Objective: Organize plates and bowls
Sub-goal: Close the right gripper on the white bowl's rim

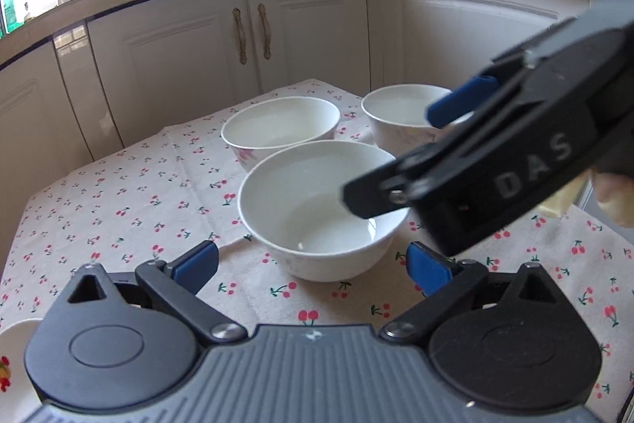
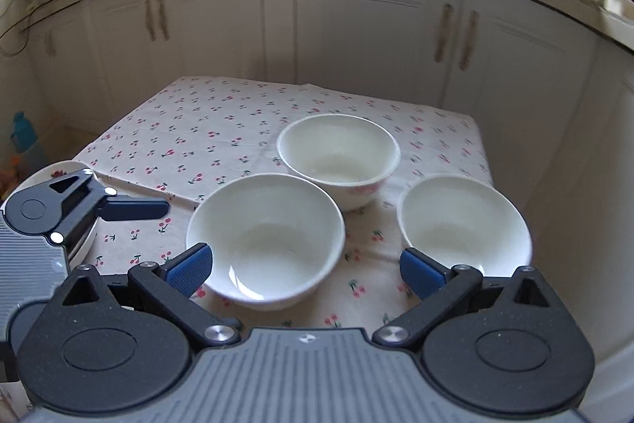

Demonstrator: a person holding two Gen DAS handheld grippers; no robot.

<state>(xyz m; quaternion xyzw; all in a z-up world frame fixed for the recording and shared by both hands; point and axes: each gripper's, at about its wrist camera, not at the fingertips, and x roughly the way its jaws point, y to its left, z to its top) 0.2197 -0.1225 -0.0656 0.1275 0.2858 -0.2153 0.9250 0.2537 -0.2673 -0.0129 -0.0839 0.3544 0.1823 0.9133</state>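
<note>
Three white bowls stand on a cherry-print tablecloth (image 1: 119, 209). In the left wrist view the nearest bowl (image 1: 317, 209) lies just ahead of my left gripper (image 1: 313, 266), whose jaws stand open with nothing between the pads. Behind it are a pink-flowered bowl (image 1: 281, 123) and a third bowl (image 1: 396, 113). My right gripper (image 1: 392, 157) reaches in from the right above the near and third bowls, open and empty. In the right wrist view my right gripper (image 2: 305, 272) hovers by the near bowl (image 2: 265, 236), with the flowered bowl (image 2: 338, 157) behind and the third bowl (image 2: 463, 221) to its right.
A white plate with a red pattern (image 1: 12, 355) lies at the table's near left, under the left gripper's finger (image 2: 134, 209) in the right wrist view. White kitchen cabinets (image 2: 356, 18) stand close behind the table. The cloth's left half (image 2: 198, 129) is bare.
</note>
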